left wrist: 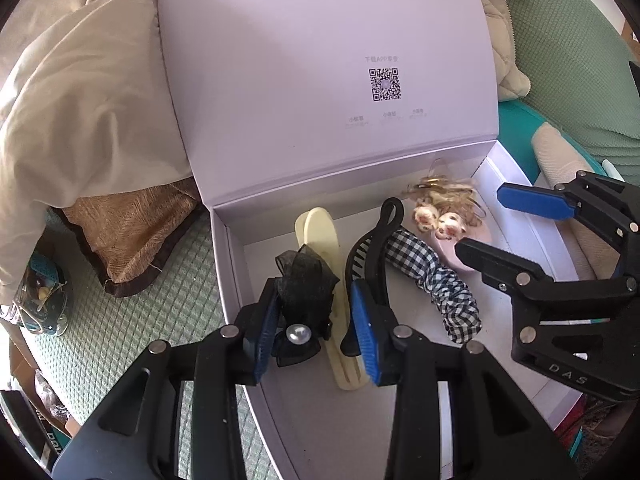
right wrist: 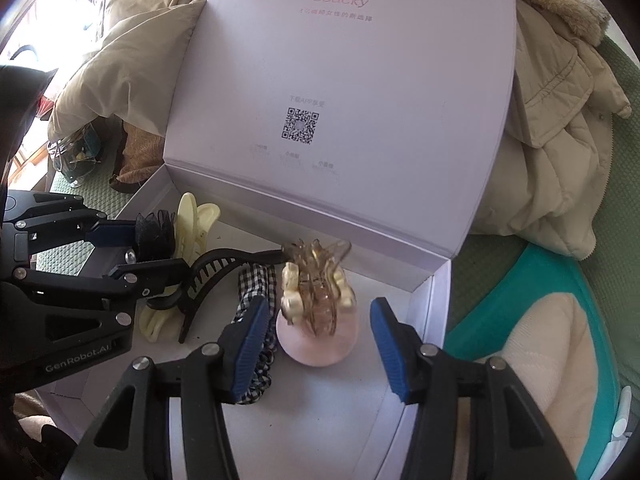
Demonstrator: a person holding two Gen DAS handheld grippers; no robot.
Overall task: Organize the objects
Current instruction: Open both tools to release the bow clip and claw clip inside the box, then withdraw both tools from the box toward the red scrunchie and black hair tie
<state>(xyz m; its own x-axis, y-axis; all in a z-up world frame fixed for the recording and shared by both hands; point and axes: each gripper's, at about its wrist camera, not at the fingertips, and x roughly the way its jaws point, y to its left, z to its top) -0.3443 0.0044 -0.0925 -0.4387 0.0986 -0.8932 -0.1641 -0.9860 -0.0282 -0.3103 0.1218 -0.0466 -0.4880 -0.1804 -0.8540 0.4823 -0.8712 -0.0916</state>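
An open pale lilac box holds hair accessories. My left gripper is open over the box, its fingers on either side of a black gauze bow with a pearl that lies on a cream clip. A black claw clip and a checked scrunchie lie beside it. My right gripper is open and empty, straddling a pink clip with a golden claw clip on it. The right gripper also shows in the left wrist view.
The box lid stands upright behind. A beige padded jacket and a brown cushion lie on the green quilted cover. A teal and cream cushion lies to the right.
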